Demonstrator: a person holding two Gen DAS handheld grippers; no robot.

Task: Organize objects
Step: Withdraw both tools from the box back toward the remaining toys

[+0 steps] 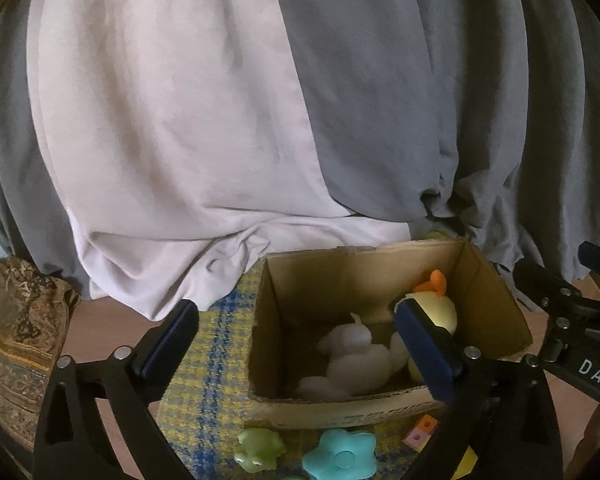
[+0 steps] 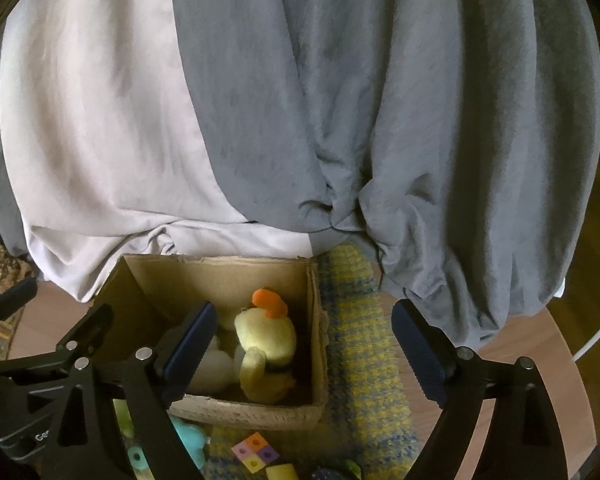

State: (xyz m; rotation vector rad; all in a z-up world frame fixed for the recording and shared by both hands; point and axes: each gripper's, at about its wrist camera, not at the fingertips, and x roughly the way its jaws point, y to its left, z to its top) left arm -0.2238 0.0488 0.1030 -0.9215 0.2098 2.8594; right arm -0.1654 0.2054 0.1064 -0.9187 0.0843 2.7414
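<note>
An open cardboard box [image 1: 496, 280] stands on a yellow and blue checked cloth [image 1: 216, 344]. Inside lie a white plush toy [image 1: 352, 356] and a yellow duck plush [image 1: 440, 308] with an orange beak; both show in the right wrist view, the duck [image 2: 266, 336] and the white plush [image 2: 212, 370]. My left gripper [image 1: 296, 344] is open and empty, held above the box's front left. My right gripper [image 2: 302, 344] is open and empty, above the box's [image 2: 316, 344] right wall. In front of the box lie a green frog toy [image 1: 258, 448], a teal flower toy [image 1: 342, 454] and a coloured block [image 2: 256, 450].
White and grey bedding [image 1: 220, 120] hangs close behind the box. A patterned brown fabric [image 1: 16, 340] lies at the left. Wooden floor [image 2: 520, 344] shows to the right of the cloth. A yellow piece [image 2: 282, 472] and a dark toy [image 2: 336, 472] lie at the bottom edge.
</note>
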